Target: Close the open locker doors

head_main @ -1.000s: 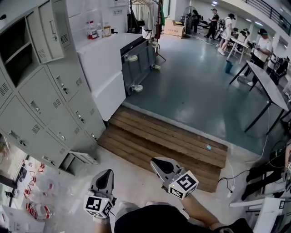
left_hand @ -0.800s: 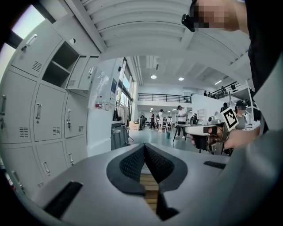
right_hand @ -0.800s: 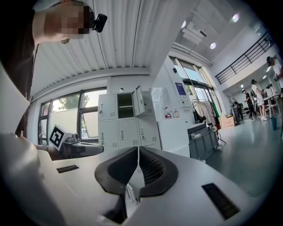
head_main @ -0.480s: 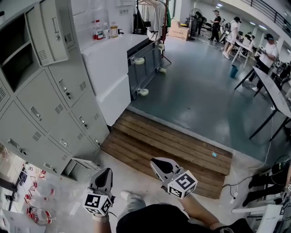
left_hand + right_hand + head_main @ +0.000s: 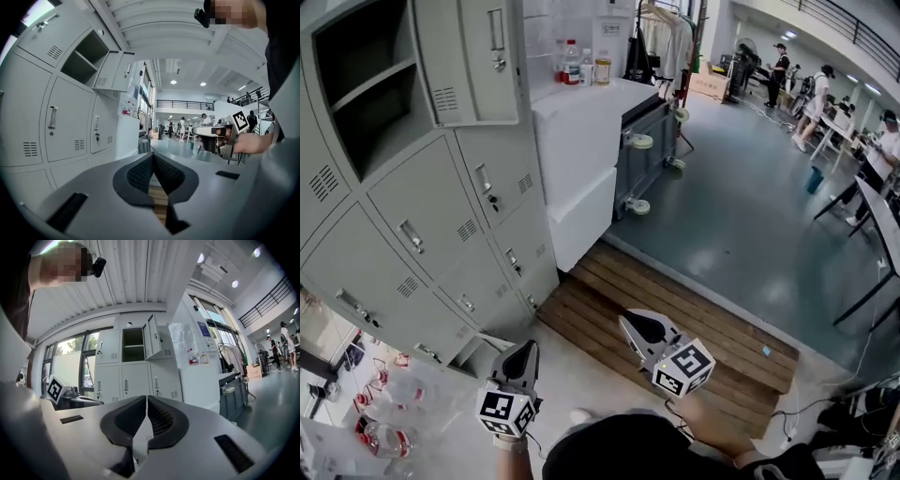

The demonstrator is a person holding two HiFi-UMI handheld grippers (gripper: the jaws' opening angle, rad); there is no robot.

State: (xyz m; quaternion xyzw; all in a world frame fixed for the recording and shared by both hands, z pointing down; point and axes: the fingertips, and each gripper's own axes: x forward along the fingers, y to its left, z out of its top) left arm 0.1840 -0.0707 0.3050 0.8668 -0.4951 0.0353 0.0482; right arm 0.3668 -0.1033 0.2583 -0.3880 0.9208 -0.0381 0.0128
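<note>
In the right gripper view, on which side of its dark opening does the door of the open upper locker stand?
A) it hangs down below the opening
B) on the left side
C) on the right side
C: the open door swings out from the right edge of the dark compartment, while the locker to the left of it is closed.

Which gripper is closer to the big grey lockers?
Left. The left gripper is just in front of the lockers' bottom row. The right gripper is farther out to the side, away from them, over the wooden platform.
</note>
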